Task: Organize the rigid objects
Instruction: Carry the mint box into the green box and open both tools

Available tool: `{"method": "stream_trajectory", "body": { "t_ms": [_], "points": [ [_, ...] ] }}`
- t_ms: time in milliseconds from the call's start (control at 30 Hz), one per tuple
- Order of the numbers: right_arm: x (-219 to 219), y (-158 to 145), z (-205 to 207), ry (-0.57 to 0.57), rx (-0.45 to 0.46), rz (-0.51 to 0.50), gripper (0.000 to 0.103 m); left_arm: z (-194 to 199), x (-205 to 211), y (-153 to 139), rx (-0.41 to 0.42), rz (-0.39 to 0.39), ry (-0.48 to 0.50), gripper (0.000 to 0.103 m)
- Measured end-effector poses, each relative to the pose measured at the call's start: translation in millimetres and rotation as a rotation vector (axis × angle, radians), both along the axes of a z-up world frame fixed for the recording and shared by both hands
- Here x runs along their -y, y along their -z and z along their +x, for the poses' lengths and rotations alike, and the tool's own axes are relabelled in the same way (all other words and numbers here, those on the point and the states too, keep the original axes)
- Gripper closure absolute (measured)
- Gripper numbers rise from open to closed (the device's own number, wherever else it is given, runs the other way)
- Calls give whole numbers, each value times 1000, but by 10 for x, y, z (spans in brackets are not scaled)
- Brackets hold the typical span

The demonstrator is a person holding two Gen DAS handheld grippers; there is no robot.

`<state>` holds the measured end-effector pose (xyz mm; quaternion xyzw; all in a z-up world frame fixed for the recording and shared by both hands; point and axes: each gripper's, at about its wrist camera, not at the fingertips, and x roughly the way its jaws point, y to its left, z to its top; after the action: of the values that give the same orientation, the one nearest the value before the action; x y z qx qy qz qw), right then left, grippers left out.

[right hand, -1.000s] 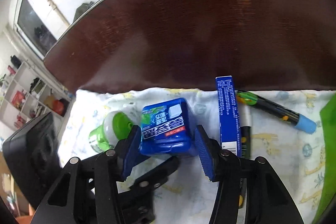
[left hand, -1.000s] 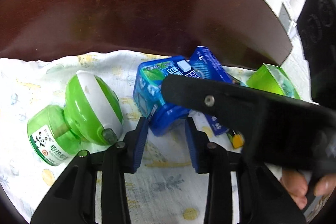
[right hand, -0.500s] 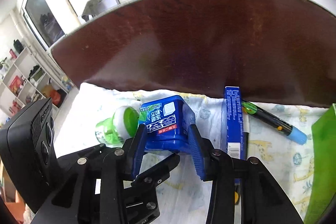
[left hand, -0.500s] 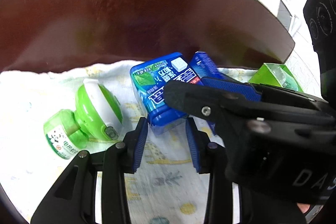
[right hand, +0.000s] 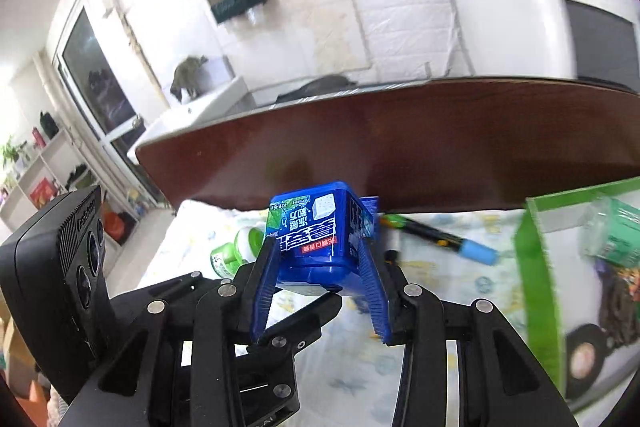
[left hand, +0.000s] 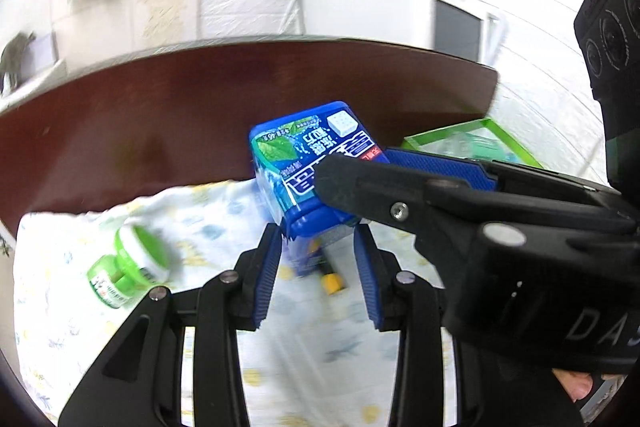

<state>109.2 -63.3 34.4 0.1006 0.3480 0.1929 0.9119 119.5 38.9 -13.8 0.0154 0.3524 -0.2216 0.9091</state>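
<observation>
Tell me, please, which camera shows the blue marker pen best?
The right wrist view: the blue marker pen lies on the printed cloth in full length, its light blue cap clear. The left wrist view shows at most a blurred yellow and dark piece below the blue box.

Left gripper (left hand: 316,239): black angular linkage arms, silver pivot screws, blue ribbed finger pads. Right gripper (right hand: 318,269): same build, with grey lettering "DA" on its black housing. Black camera block carries three round lenses and a ribbed grille.
</observation>
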Motion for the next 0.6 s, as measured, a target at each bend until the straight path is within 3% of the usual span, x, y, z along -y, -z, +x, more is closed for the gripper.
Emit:
{"method": "stream_trajectory", "body": {
  "t_ms": [200, 600],
  "points": [
    [564, -99, -233, 74, 35, 48, 60, -128, 545, -149, 34, 34, 76, 67],
    [1762, -27, -510, 250, 53, 148, 60, -153, 1767, -156, 37, 105, 235, 67]
  ]
}}
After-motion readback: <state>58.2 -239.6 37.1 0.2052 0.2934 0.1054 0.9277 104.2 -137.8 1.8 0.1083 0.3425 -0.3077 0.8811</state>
